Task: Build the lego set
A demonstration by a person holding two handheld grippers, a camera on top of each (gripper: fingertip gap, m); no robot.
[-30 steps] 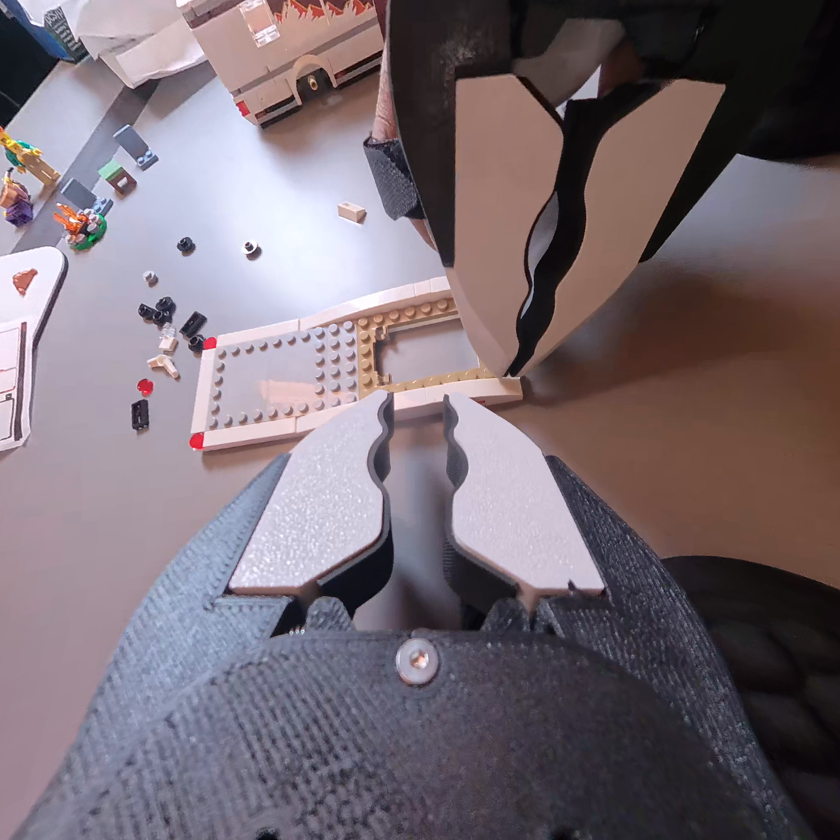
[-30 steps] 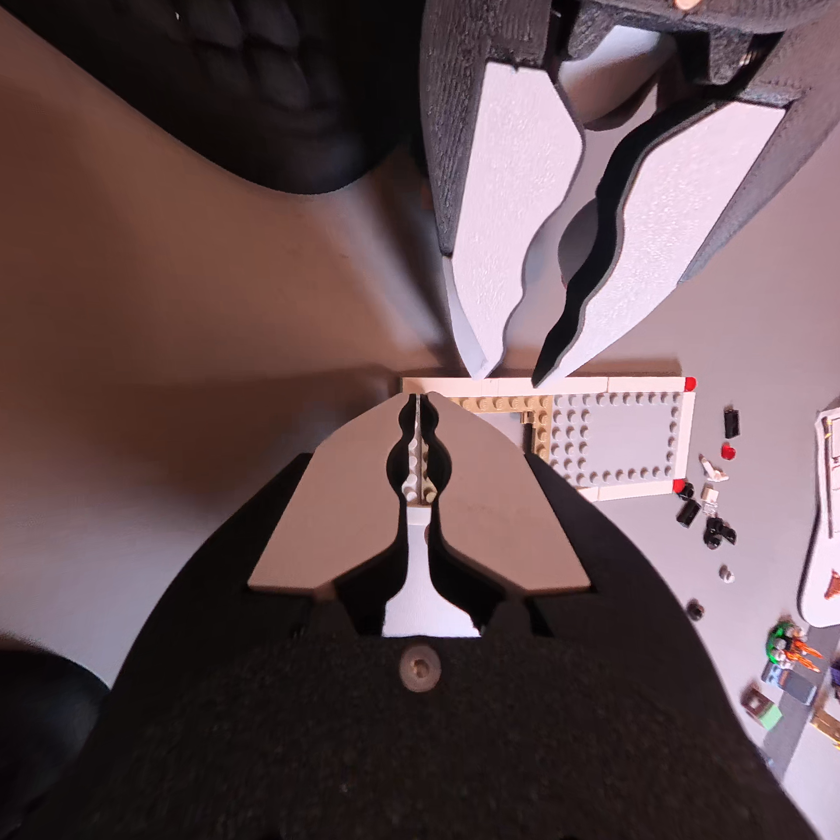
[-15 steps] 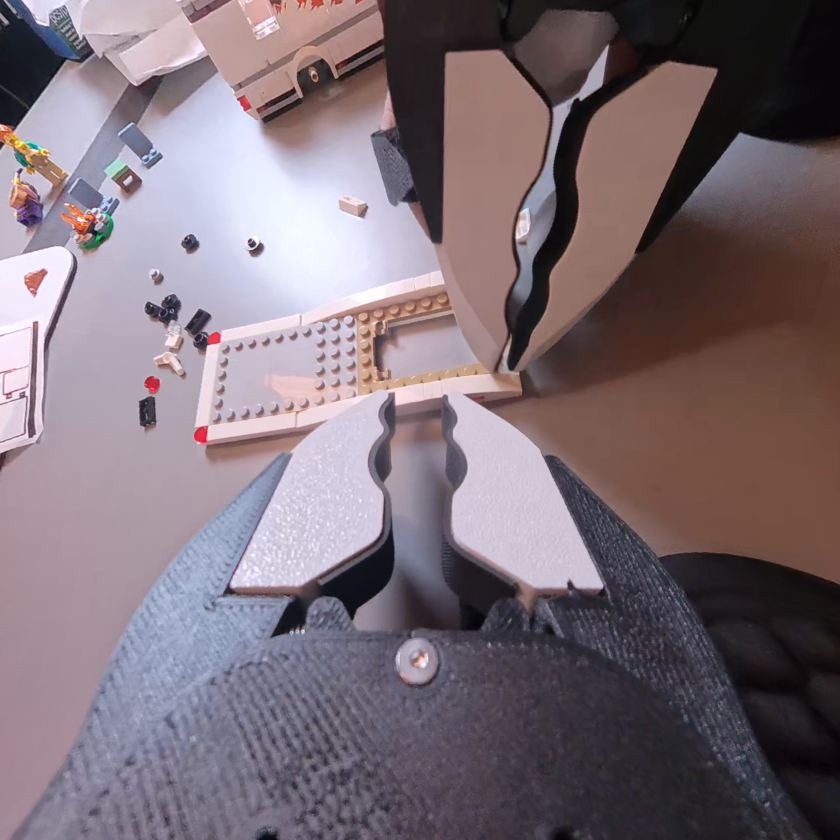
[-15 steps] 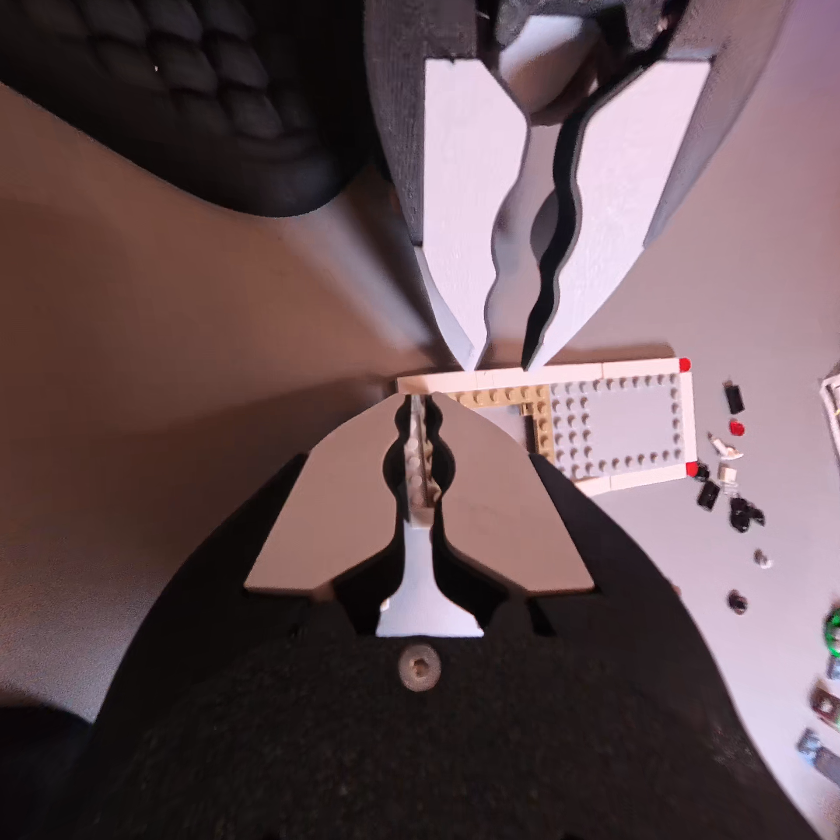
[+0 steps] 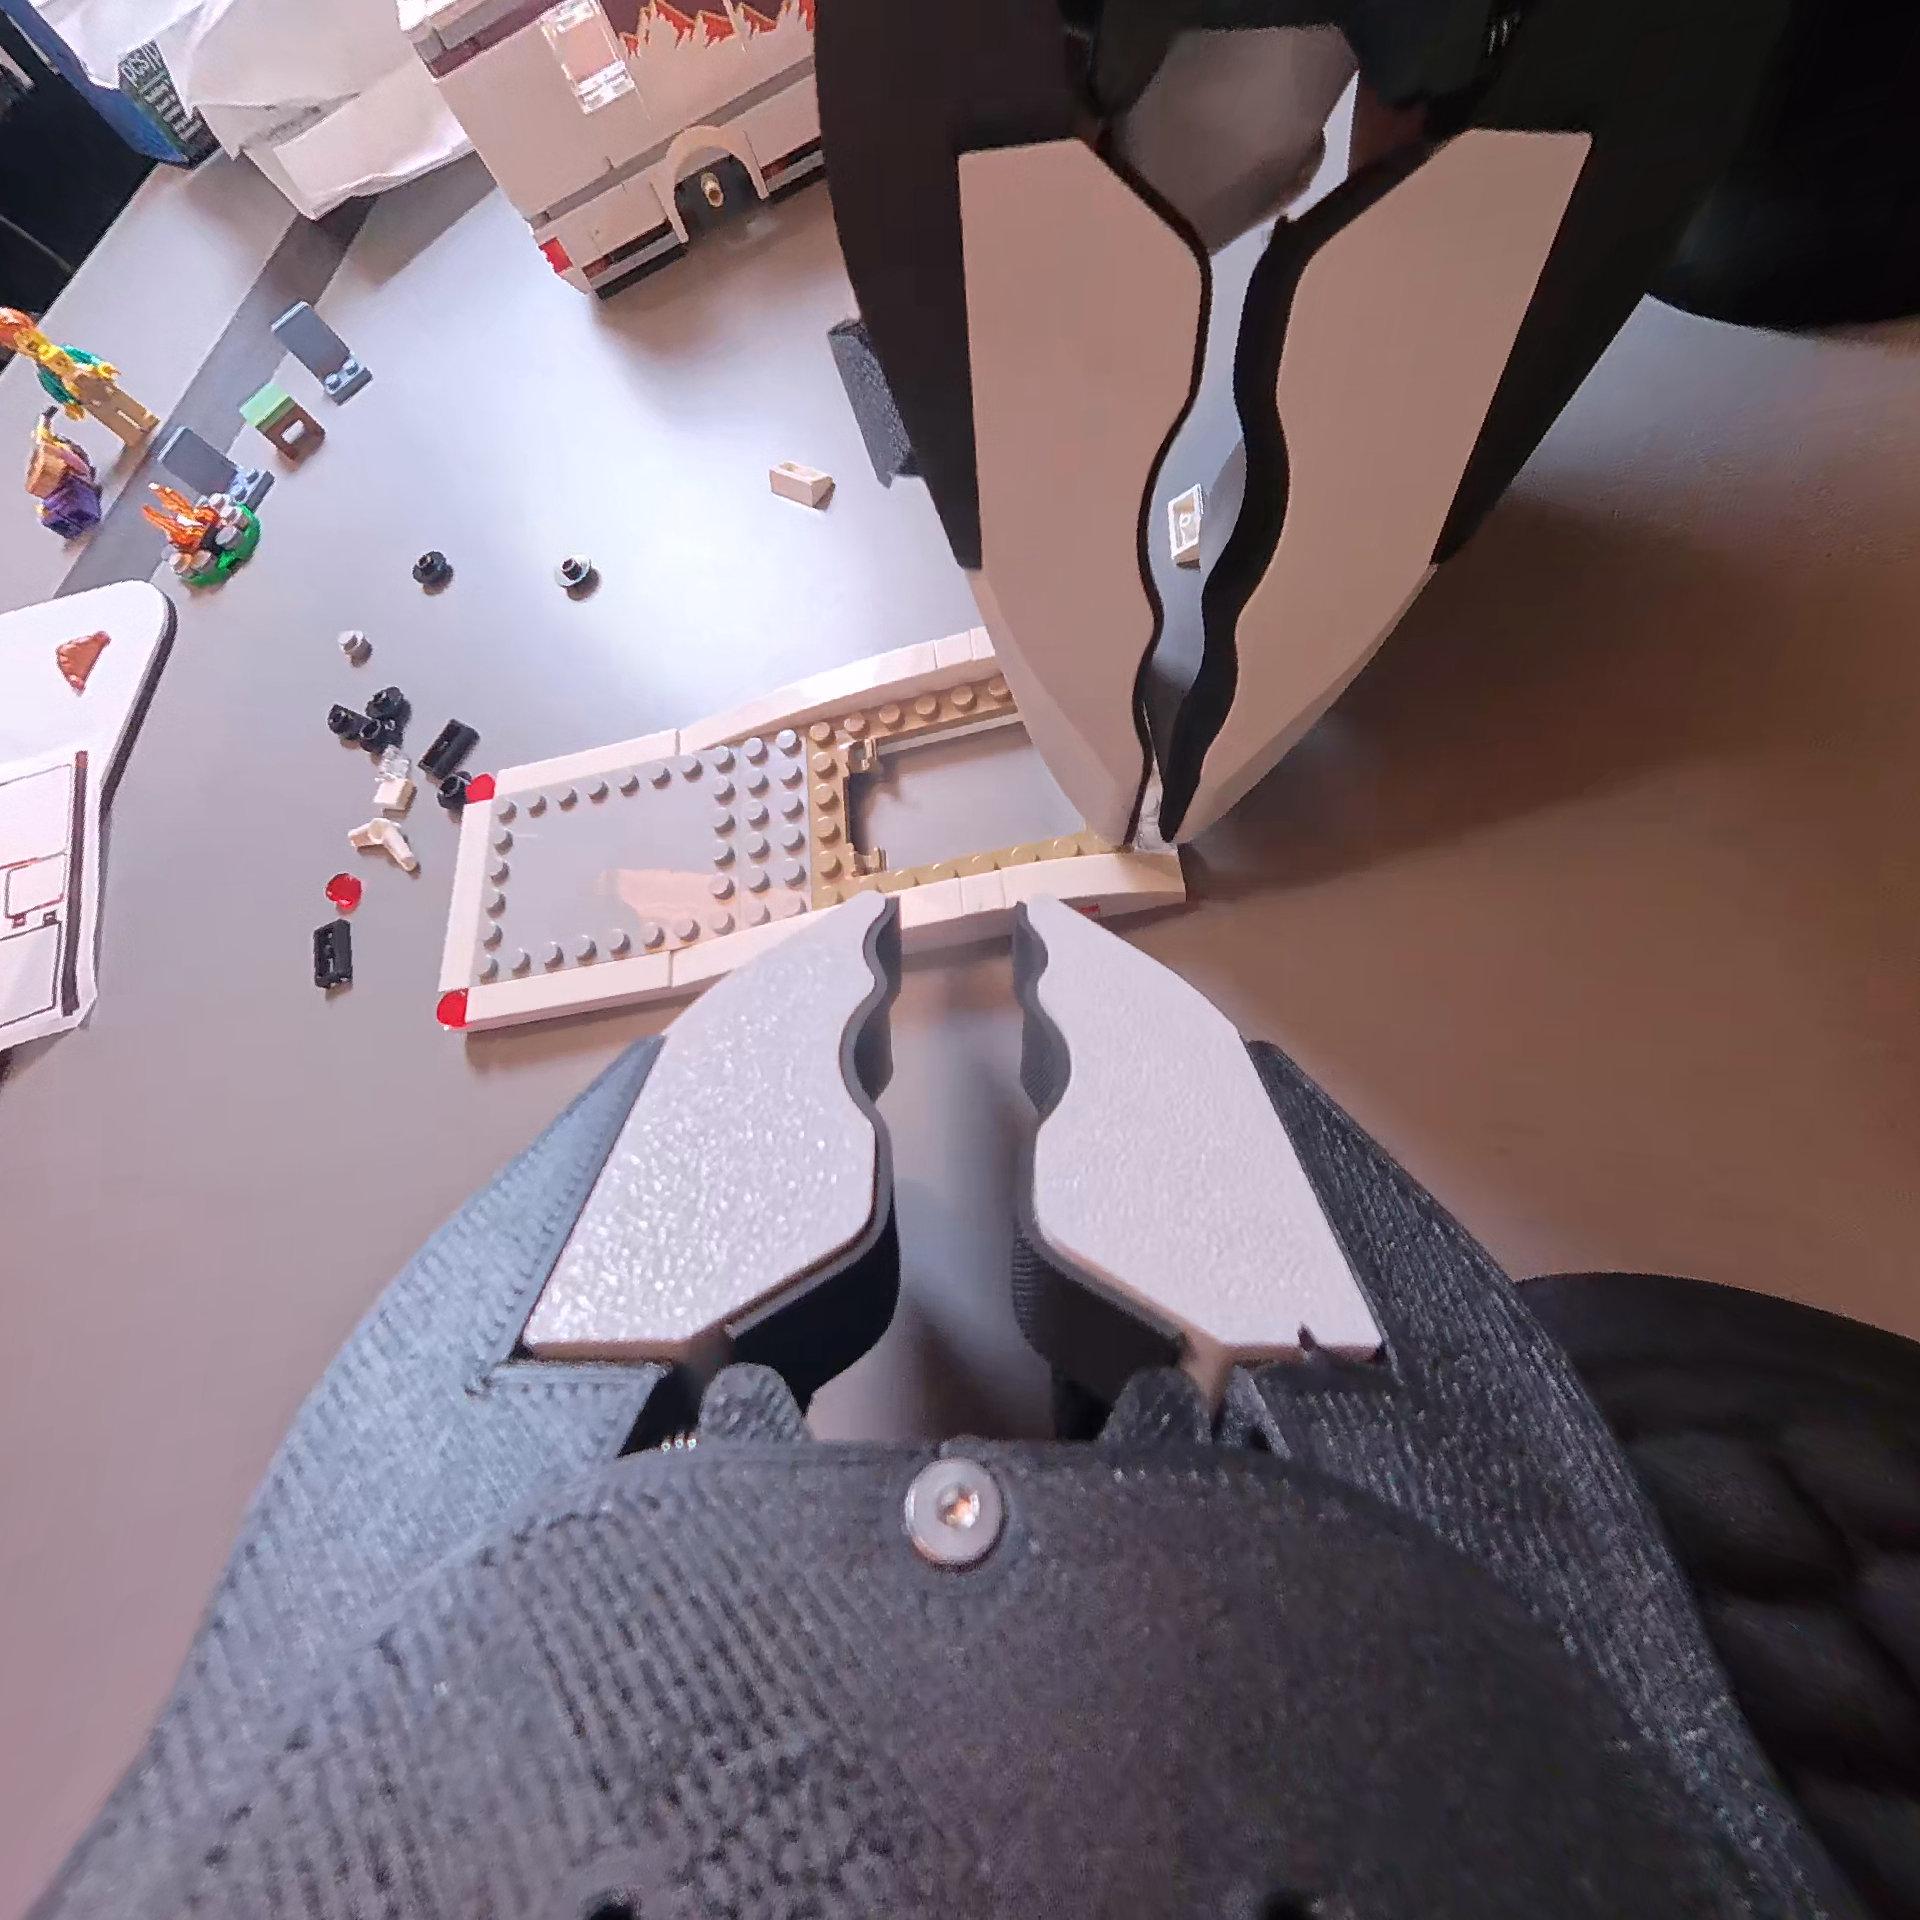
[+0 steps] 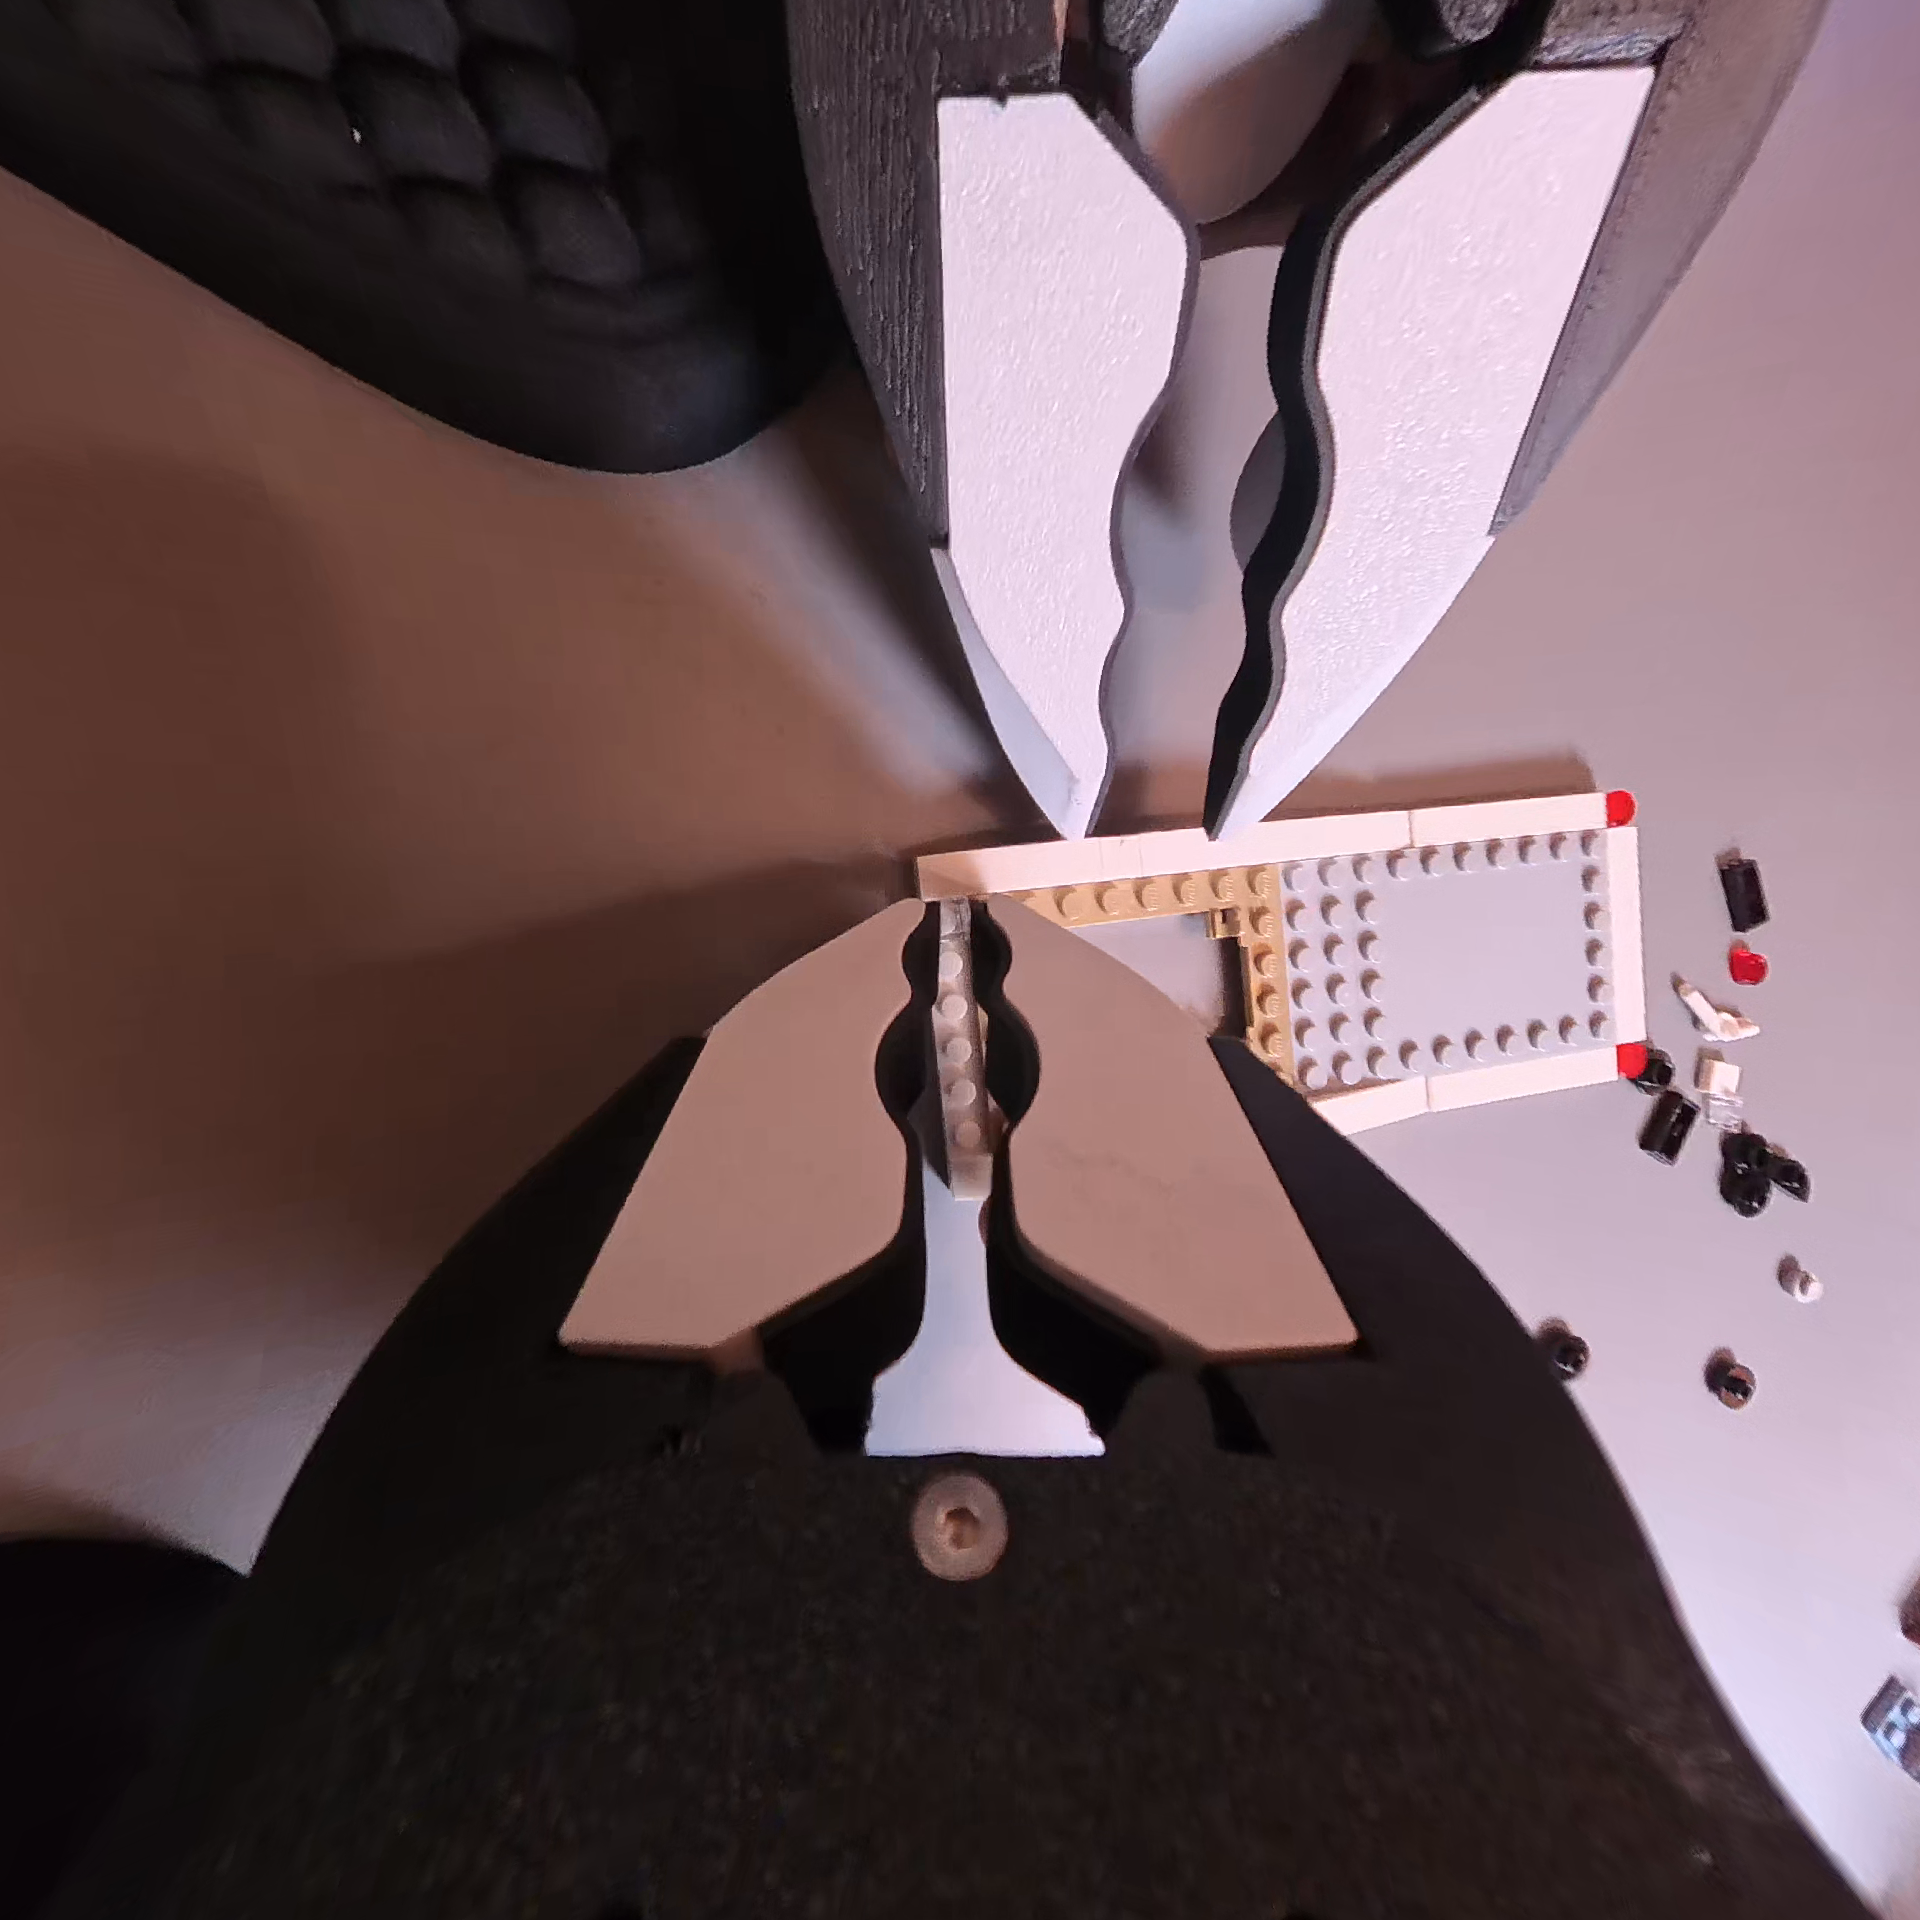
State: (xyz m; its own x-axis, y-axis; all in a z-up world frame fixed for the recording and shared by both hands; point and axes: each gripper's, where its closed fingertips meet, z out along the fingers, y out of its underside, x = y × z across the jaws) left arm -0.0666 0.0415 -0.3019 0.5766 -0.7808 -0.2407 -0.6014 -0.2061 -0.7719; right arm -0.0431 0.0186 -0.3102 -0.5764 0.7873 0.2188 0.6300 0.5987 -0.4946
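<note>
A flat brick build (image 5: 665, 862) lies on the table: a grey studded plate, a tan frame and a white border. My left gripper (image 5: 954, 920) is open and empty, its fingertips (image 6: 1081, 821) at the white border's near edge. My right gripper (image 6: 956, 909) is shut on a narrow light grey studded plate (image 6: 961, 1039), held edge-on. The plate's far end meets the open end of the build (image 6: 1455, 956) by the white corner. In the left wrist view the right gripper (image 5: 1153, 831) comes down from above onto that end of the build.
A white brick vehicle (image 5: 623, 135) stands at the back. Small black, red and white loose pieces (image 5: 395, 748) lie left of the build, with little figures (image 5: 73, 416) and a printed sheet (image 5: 42, 831) farther left. A dark padded object (image 5: 1766, 1507) sits at my right. The tips of both grippers are at nearly the same place.
My right gripper has shifted slightly with the narrow plate still in its grasp, staying at the end of the build. My left gripper has stayed open at the white border.
</note>
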